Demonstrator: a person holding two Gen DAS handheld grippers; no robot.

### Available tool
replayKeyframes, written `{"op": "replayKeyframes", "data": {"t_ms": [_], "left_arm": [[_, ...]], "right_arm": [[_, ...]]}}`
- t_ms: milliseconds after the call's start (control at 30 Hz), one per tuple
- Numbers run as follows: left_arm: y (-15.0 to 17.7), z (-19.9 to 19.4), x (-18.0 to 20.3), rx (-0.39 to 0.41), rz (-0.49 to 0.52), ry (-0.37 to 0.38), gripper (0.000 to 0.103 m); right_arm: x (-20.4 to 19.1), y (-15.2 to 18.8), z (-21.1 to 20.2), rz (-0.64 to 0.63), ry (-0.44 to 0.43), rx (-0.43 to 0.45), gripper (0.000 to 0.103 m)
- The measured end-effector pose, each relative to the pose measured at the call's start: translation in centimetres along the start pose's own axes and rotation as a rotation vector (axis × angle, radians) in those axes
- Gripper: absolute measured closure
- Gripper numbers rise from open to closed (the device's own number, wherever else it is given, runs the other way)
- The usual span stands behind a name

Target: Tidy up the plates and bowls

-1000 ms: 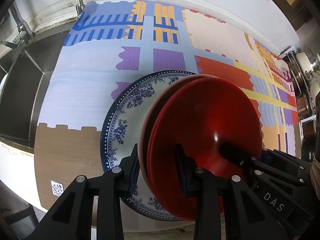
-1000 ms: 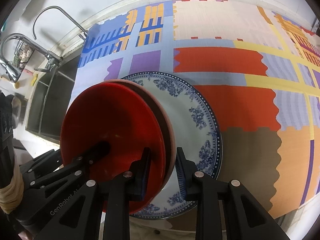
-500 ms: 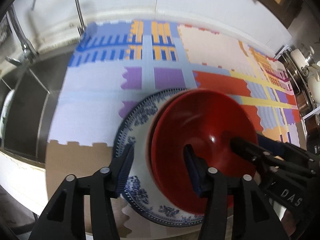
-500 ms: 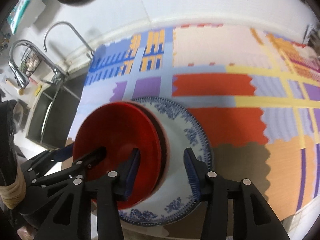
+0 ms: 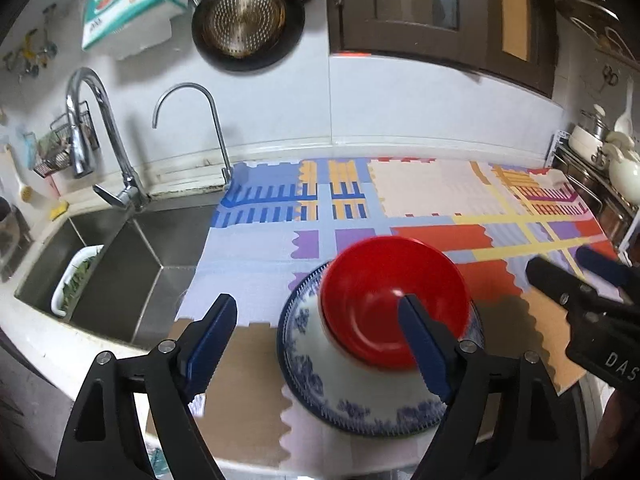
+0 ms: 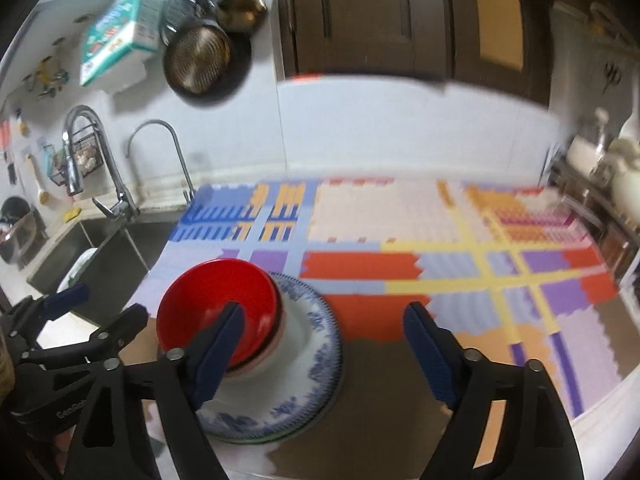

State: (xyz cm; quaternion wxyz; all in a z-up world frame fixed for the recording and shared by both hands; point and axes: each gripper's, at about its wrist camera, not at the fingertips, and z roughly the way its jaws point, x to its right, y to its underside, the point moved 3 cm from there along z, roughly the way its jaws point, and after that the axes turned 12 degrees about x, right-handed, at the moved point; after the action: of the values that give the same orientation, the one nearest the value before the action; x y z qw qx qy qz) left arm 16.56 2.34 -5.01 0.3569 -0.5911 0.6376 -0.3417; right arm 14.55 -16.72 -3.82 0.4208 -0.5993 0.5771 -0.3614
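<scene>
- Across the back of both views: white wall (image 5: 400, 100) with dark brown cabinets (image 5: 432, 8) overhead, upper parts cut off by the frame edge; blurred throughout in the right wrist view.
- Along the left: steel sink (image 5: 120, 264), two basins, near rim lost under the fisheye border; white basket of greens (image 5: 74, 280) inside, only partly seen.
- Over the counter: patchwork mat (image 5: 420, 196), blocks of blue, purple, orange, cream and brown with notched edges; far right end hidden behind the right gripper in the left wrist view.
- Near the mat's front edge: blue-and-white plate (image 5: 320, 380), round, glossy, floral rim, lying flat; centre covered by the bowls stacked on it.
- On that plate: red bowl (image 5: 392, 304), smooth and shiny, nested on another bowl or two beneath, of which only a pale rim shows in the right wrist view; count hard to tell.
- Foreground, left wrist view: left gripper (image 5: 320, 344), black arms with ribbed blue pads, spread wide and empty; right pad overlapping the red bowl in the picture, contact not clear.
- Foreground, right wrist view: right gripper (image 6: 320, 348), same build, likewise spread wide with nothing held, sitting to the right of the stack.
- On the wall: perforated metal strainer (image 5: 240, 16) in a dark pan, tissue pack (image 5: 132, 0) beside it.
- Behind the sink: two curved chrome taps (image 5: 100, 136).
- Far right: pale pots (image 5: 612, 148) on a rack, small and cropped.
</scene>
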Motion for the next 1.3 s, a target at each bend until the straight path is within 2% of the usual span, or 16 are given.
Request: {"op": "replayKeyframes", "data": {"t_ms": [167,267,333,467,600,700,900,1300], "left_arm": [[1.8,-4.2,0.9,0.042,-0.044,-0.014,0.013],[2.6,-6.8,1.8,0.079,-0.038,-0.025,0.01],[3.1,-8.7,2.2,0.109,-0.042,-0.038,0.005],[3.9,-12.2,2.8,0.161,-0.043,-0.073,0.003],[4.3,-14.9,3.6,0.196,-0.029,-0.064,0.001],[4.7,-17.0,4.3,0.218,-0.021,-0.064,0.0],[5.2,-19.7,5.1,0.24,-0.007,-0.058,0.0],[6.0,-22.5,5.1,0.258,0.002,-0.061,0.0]], "right_arm": [[0.9,1.2,-4.4,0.003,-0.023,0.054,0.018],[1.4,2.1,-6.6,0.021,-0.029,0.062,0.018],[2.0,2.7,-8.3,0.018,-0.009,0.072,0.018],[2.7,3.5,-11.4,0.004,0.012,0.099,0.018],[3.2,3.7,-14.4,0.002,0.011,0.133,0.018],[3.6,3.9,-16.4,0.01,0.019,0.155,0.01],[3.8,4.8,-19.2,0.024,0.023,0.167,0.01],[3.5,5.6,-21.4,0.043,0.026,0.18,0.01]]}}
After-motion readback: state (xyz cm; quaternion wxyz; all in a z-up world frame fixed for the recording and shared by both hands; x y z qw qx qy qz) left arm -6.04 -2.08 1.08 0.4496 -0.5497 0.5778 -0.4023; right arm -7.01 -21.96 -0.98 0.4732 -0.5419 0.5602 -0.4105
